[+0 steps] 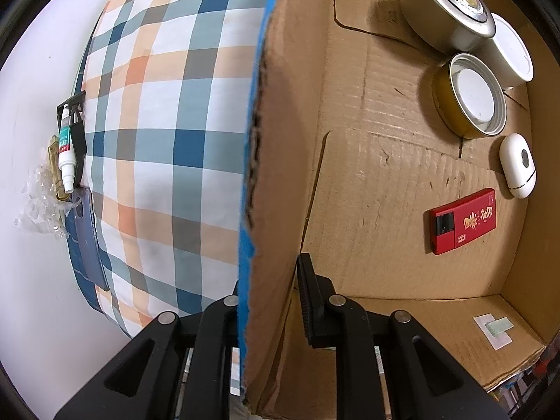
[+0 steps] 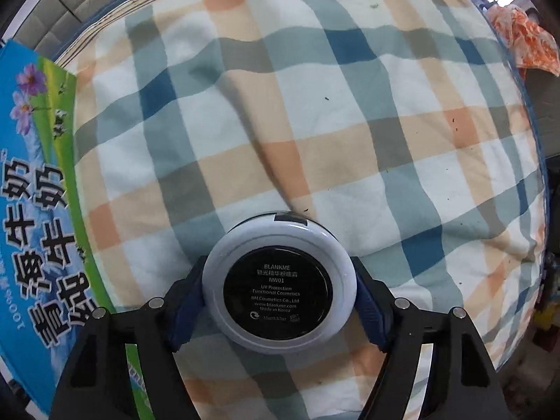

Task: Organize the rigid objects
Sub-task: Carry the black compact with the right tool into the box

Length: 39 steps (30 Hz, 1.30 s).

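Nearest to the right wrist camera is a round cosmetic compact, white rim with a black label, turned with its underside to the lens. The right gripper holds it: the two blue pads press on the rim from left and right, so the jaws are closed on the compact. Under it lies the checked bedsheet, and at the left edge the printed outer side of the cardboard box is seen.

In the left wrist view, the left gripper stands astride the box wall, one finger inside and one outside. The inner finger seems to stand a little away from the cardboard, so I judge the jaws open, only steadying or about to pinch the wall.

Inside the box already lie a silver tin, a white jar, a gold lid, a white oval case and a red flat box. Much bare floor is in front of them.

The compact is round and smooth and is held only on its curved edge. I think it can slip or rotate out if the grip is not centred. It could also knock the box wall when carried over, because the wall is tall and the box may shift if the left gripper does not hold it firm.
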Each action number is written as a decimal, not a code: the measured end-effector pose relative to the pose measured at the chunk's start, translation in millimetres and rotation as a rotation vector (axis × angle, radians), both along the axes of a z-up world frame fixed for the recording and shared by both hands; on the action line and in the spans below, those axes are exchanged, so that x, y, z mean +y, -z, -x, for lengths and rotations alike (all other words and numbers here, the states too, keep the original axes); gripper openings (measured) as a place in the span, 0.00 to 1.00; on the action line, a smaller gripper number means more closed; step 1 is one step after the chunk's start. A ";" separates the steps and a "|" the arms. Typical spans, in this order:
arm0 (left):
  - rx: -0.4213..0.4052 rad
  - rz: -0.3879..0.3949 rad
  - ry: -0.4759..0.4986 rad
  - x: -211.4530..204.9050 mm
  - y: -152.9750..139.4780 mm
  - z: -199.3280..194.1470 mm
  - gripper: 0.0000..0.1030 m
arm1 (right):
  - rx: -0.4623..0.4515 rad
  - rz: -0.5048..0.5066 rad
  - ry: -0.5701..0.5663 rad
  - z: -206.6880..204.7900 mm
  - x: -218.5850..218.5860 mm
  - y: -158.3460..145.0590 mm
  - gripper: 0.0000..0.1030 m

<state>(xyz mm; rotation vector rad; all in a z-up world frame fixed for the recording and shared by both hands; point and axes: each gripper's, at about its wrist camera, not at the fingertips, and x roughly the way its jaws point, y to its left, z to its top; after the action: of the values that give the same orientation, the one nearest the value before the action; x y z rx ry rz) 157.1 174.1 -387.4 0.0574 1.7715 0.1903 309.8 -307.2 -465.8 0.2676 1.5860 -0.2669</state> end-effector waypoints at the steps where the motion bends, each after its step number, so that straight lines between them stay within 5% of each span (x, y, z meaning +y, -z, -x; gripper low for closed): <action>1: 0.000 0.000 0.001 -0.2 0.1 -0.2 0.14 | -0.016 0.000 -0.006 1.8 3.3 -6.6 0.75; 9: -0.003 0.003 0.003 -0.1 0.7 -0.2 0.13 | -0.189 -0.037 -0.063 13.2 27.9 -86.6 0.75; 17: -0.004 0.002 0.006 -1.3 -0.1 -0.3 0.13 | -0.291 -0.185 -0.183 54.3 92.6 -172.8 0.75; 25: -0.005 0.001 0.013 -2.3 -0.7 0.6 0.13 | -0.255 -0.219 -0.276 76.8 160.5 -176.6 0.76; 39: -0.003 0.010 0.017 -0.3 -1.0 4.6 0.13 | -0.179 -0.175 -0.356 79.9 194.6 -141.3 0.76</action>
<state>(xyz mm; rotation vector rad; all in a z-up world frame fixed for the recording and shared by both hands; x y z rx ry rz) 152.5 173.8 -386.4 0.0646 1.7685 0.1690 229.9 -112.6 -324.5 0.1358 1.4503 0.1683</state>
